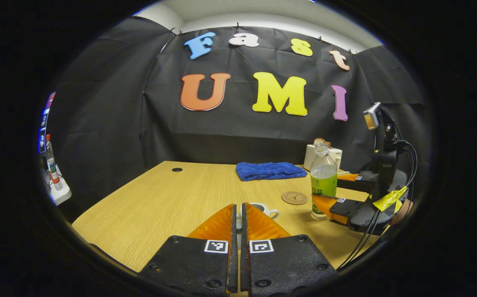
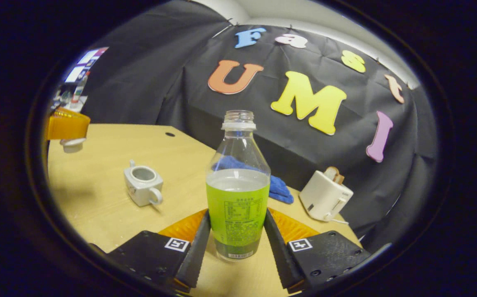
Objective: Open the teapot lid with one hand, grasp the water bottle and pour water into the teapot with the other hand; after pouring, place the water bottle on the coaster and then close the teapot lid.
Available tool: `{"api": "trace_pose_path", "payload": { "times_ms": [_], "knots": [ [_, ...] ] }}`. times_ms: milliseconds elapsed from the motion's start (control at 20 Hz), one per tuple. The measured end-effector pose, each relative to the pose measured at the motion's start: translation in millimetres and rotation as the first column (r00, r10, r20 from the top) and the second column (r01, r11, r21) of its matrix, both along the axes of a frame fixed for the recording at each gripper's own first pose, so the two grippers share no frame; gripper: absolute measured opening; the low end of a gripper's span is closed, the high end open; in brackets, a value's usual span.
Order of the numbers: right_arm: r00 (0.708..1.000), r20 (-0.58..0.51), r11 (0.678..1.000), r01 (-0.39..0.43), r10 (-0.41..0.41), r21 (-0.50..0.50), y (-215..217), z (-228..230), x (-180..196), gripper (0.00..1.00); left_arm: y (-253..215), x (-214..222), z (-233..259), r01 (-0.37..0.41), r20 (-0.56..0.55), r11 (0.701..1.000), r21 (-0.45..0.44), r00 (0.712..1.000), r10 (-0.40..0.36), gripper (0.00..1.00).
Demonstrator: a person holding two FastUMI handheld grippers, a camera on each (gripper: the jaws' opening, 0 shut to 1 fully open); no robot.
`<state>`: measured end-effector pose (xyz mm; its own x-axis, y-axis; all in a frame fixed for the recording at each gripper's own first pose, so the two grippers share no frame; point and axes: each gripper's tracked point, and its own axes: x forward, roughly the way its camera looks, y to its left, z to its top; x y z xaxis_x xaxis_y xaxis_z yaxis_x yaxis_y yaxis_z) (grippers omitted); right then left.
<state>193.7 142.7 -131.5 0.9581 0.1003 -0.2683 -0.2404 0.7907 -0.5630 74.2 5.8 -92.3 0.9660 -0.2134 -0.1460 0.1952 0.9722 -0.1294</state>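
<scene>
Lid (image 2: 72,144) is off the teapot (image 2: 142,185), pinched in the left gripper (image 2: 67,132) and held clear, up and away from the pot. Right gripper (image 2: 236,237) straddles the water bottle (image 2: 238,189) at label height; can't tell if both fingers touch. Bottle stands upright on the tabletop (image 2: 98,165) beside the teapot, uncapped mouth up, long axis vertical. Pouring, parking on the coaster (image 1: 294,197) and re-lidding remain.

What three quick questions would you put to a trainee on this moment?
1. True or false: the teapot stands open.
2. What flanks the bottle? A) the right gripper's fingers B) the towel C) the toaster
3. Fill in: the left gripper holds the ____.
Key: 1 true; 2 A; 3 lid.
</scene>
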Motion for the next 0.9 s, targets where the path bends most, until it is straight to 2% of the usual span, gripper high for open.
{"api": "trace_pose_path", "payload": {
  "times_ms": [100, 200, 300, 500, 600, 700, 850, 900],
  "knots": [
    [0.999, 0.039, 0.986, 0.033, -0.027, -0.162, -8.6, 5.1, 2.4, 0.72, 4.1, -0.2, 1.1, 0.000, 0.008, 1.000, 0.004, 1.000, 0.000, 0.05],
    [0.997, 0.074, 0.947, 0.045, -0.022, -0.317, -11.4, 7.7, 5.2, 0.72, 3.7, -2.3, 5.0, 0.010, 0.018, 1.000, -0.007, 1.000, -0.010, 0.05],
    [0.997, 0.077, 0.907, 0.036, -0.004, -0.419, -9.8, 3.4, 7.7, 0.73, 9.4, -3.4, 7.6, 0.010, 0.022, 1.000, -0.008, 1.000, -0.009, 0.05],
    [0.993, 0.111, 0.814, 0.034, 0.037, -0.580, 2.1, 2.5, 14.9, 0.72, 28.2, -4.3, 10.7, -0.017, 0.036, 1.000, 0.019, 0.999, 0.016, 0.05],
    [0.989, 0.137, 0.764, 0.046, 0.056, -0.644, 5.8, 6.2, 20.1, 0.73, 34.3, -3.5, 12.3, -0.026, 0.038, 1.000, 0.006, 0.999, 0.026, 0.05],
    [0.984, 0.162, 0.713, 0.056, 0.081, -0.699, 12.4, 11.7, 24.6, 0.72, 35.3, -4.2, 15.1, -0.031, 0.044, 0.999, -0.020, 0.999, 0.032, 0.05],
    [0.977, 0.180, 0.650, 0.063, 0.115, -0.757, 23.0, 15.2, 25.7, 0.74, 36.8, -4.5, 15.6, -0.032, 0.056, 0.999, -0.008, 0.998, 0.033, 0.05],
    [0.974, 0.191, 0.620, 0.074, 0.125, -0.781, 25.3, 17.7, 26.0, 0.72, 38.4, -4.5, 14.9, -0.032, 0.055, 0.999, -0.011, 0.998, 0.033, 0.05]
  ]
}}
